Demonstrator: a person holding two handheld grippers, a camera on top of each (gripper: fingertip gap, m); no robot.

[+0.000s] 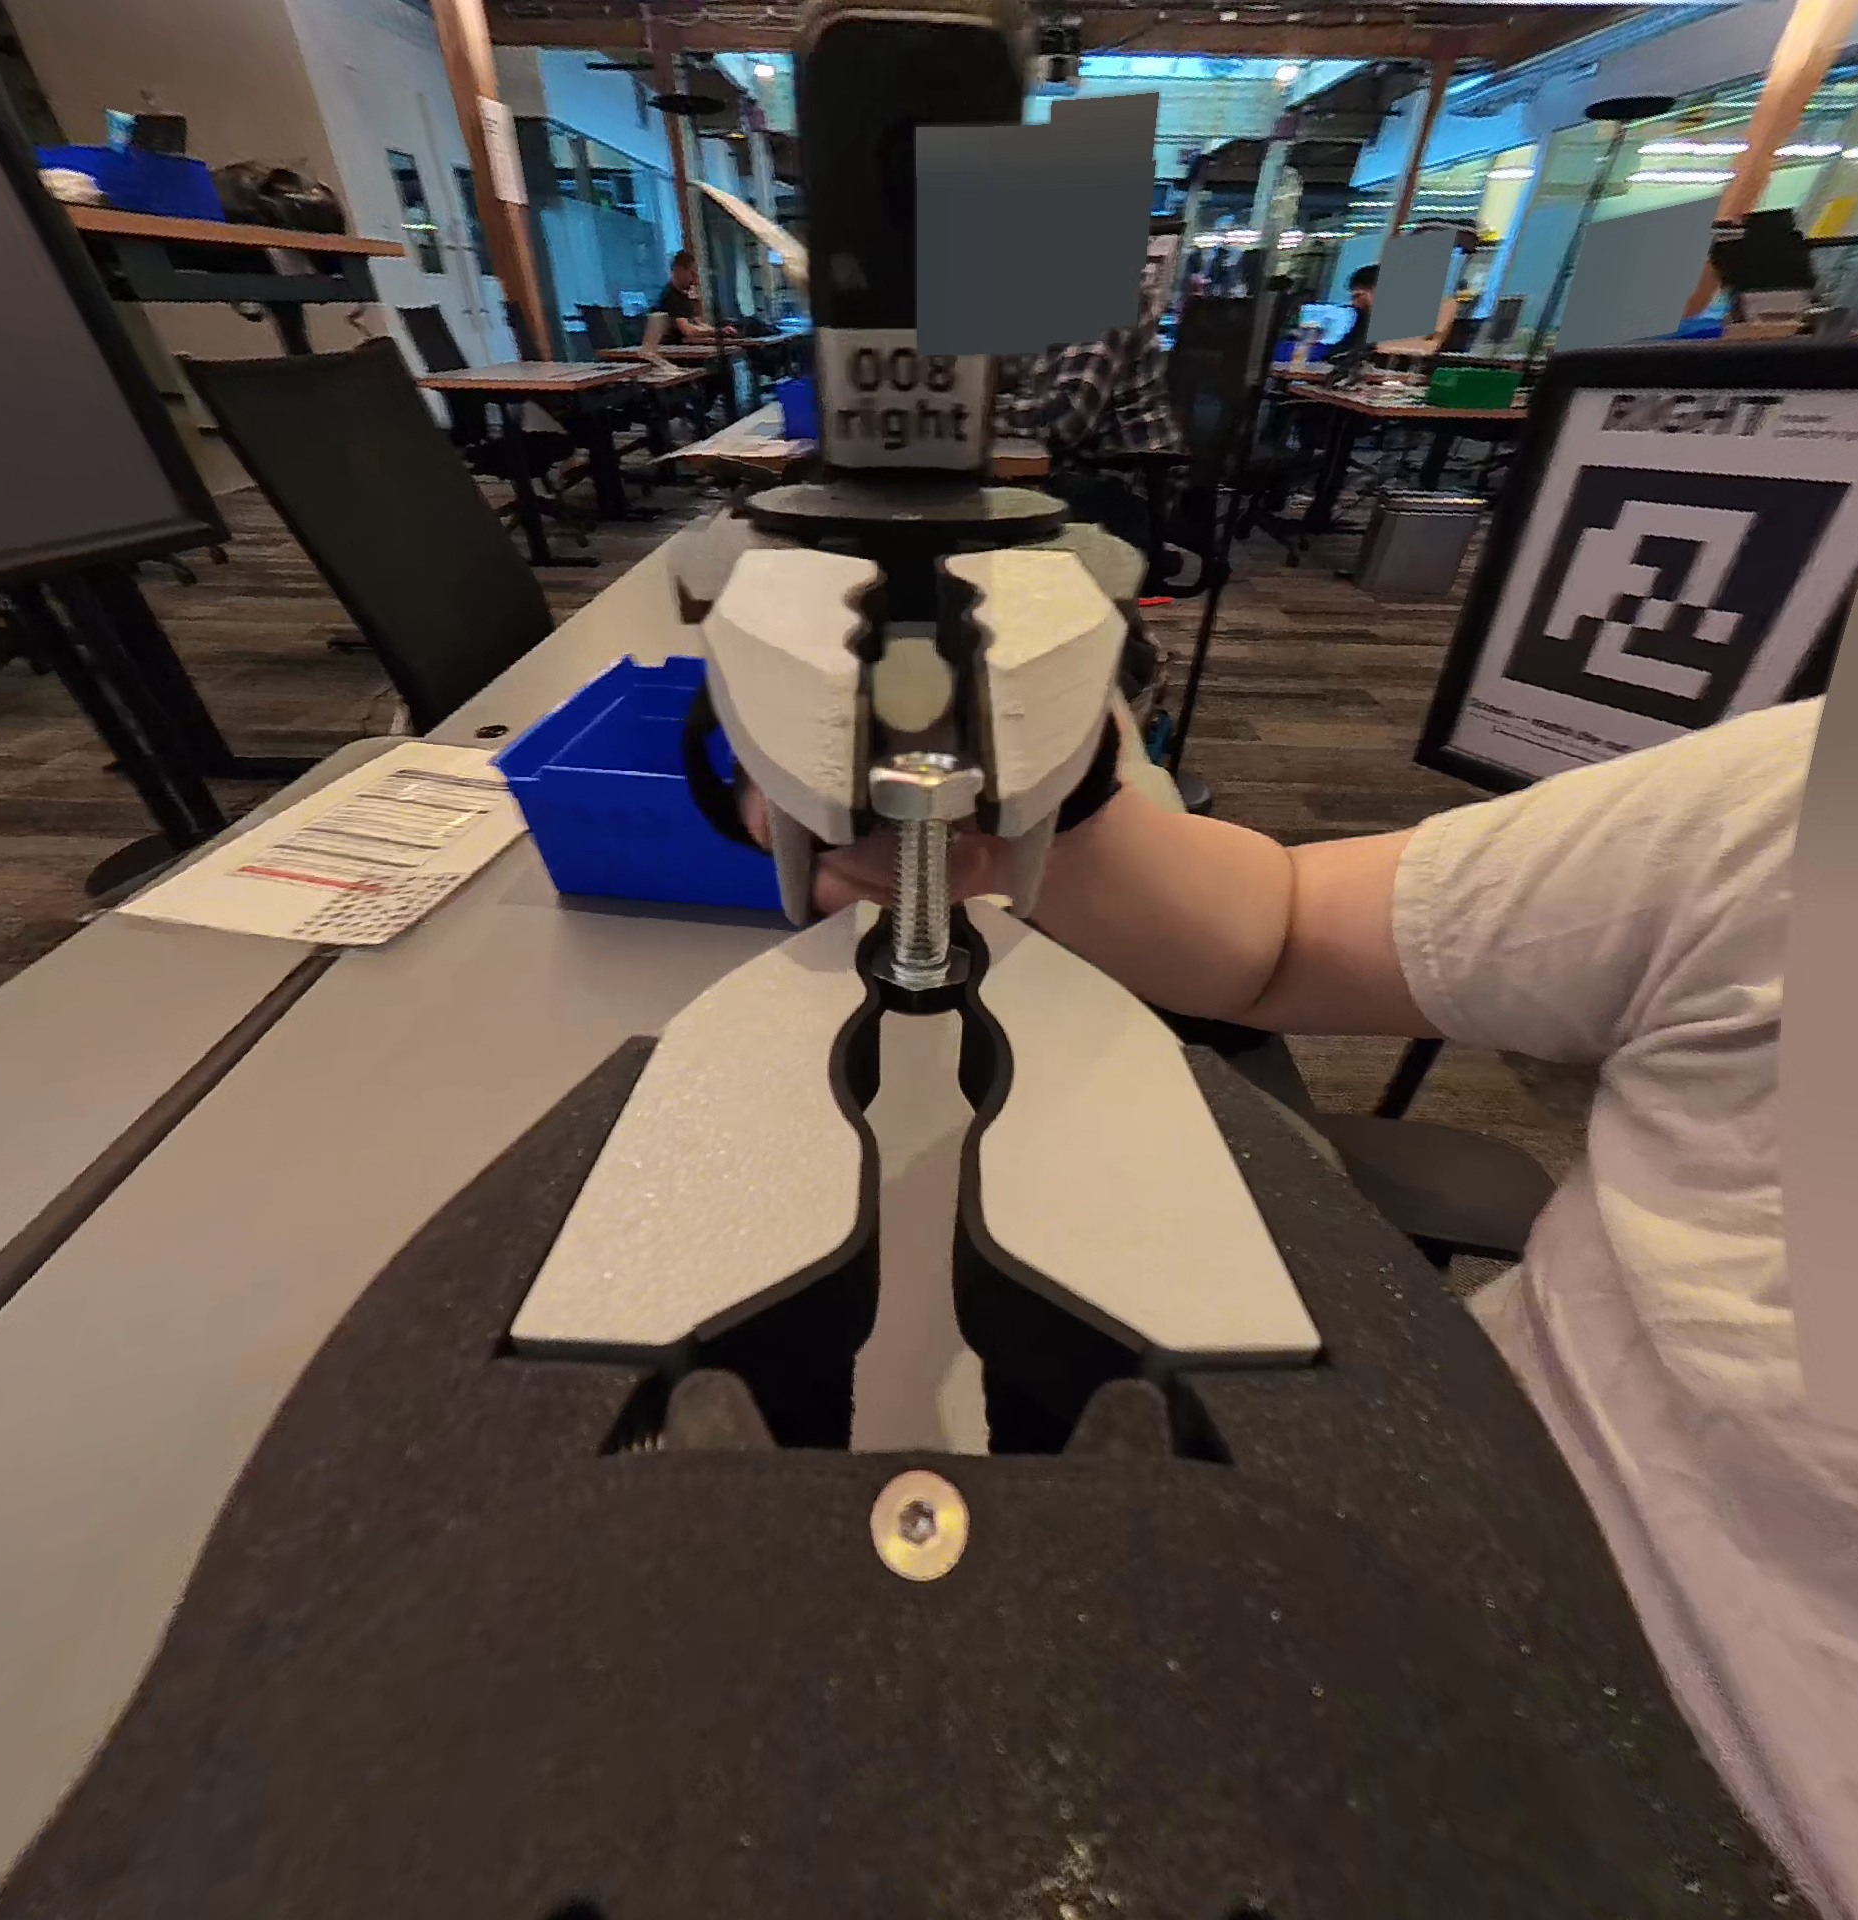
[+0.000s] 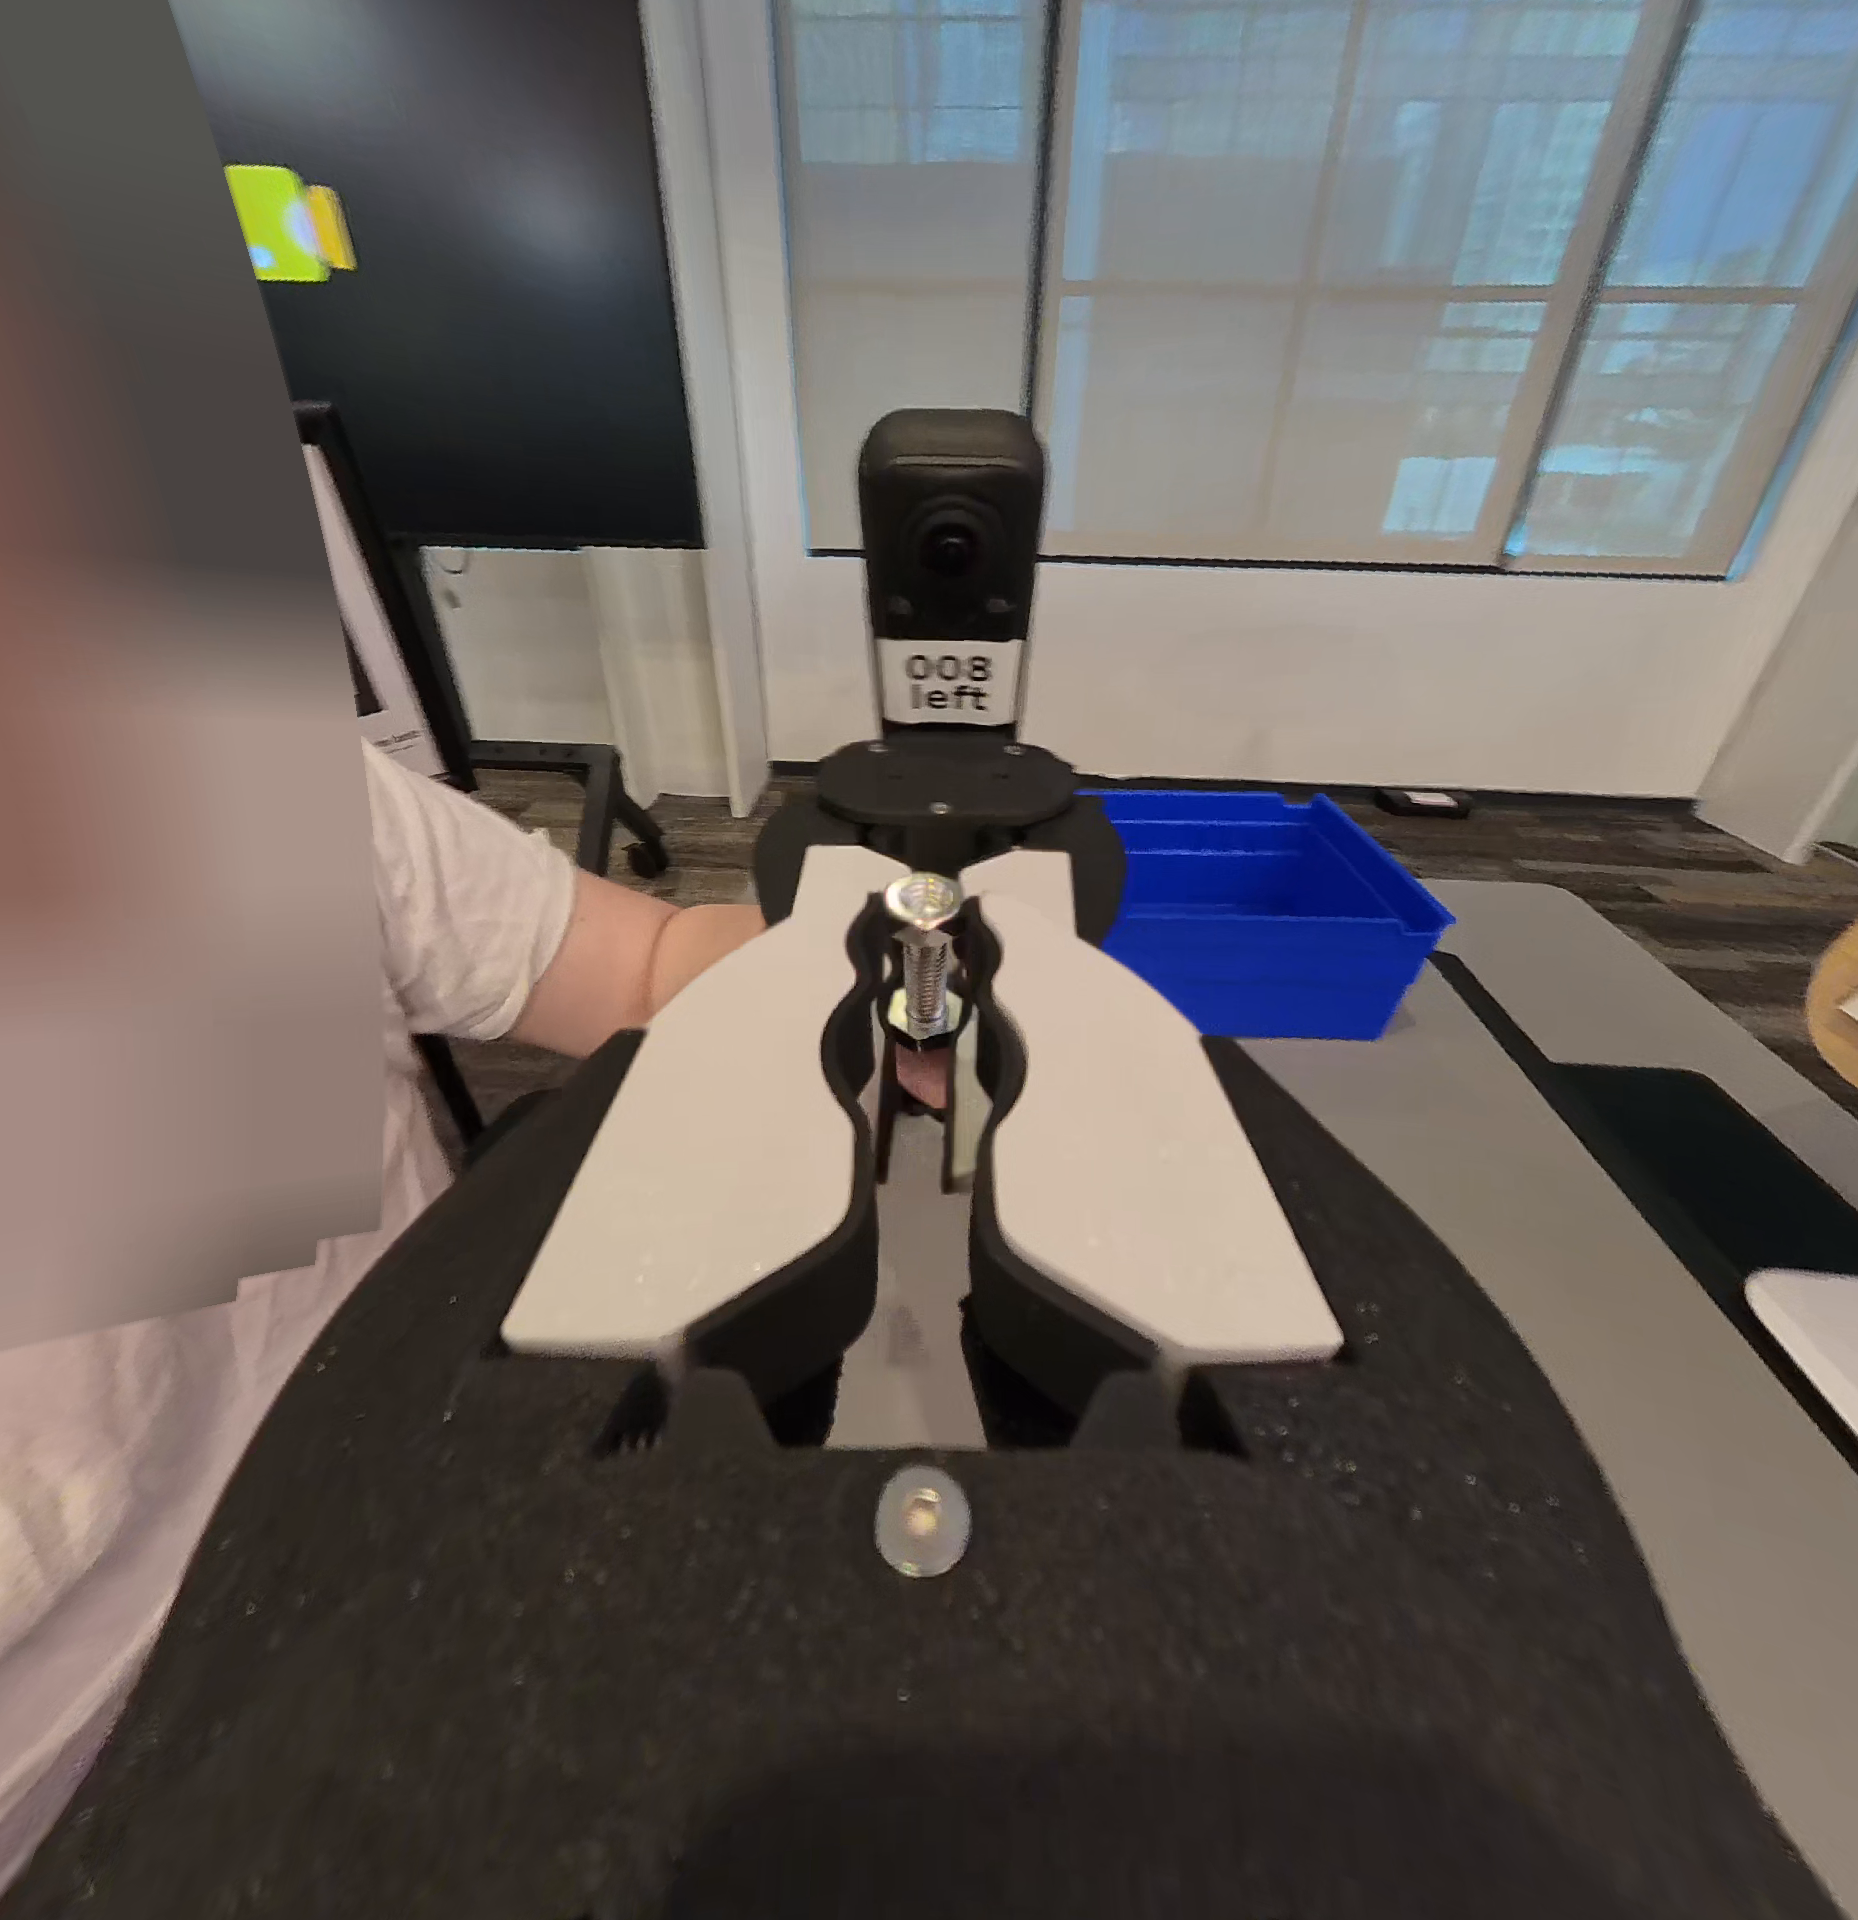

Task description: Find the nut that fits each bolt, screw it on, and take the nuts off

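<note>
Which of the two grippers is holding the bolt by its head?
The right gripper: it is clamped on the hex head of the bolt, while the left gripper grips the nut at the threaded end.

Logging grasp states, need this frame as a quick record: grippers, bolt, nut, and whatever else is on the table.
left gripper: shut on nut
right gripper: shut on hex bolt, at its head
hex bolt: held in the air between the two facing grippers, over the grey table
nut: at the thread's far end, most of the thread bare
blue bin: on the table behind the grippers, no contents visible
printed sheet: flat on the table beside the bin
</note>
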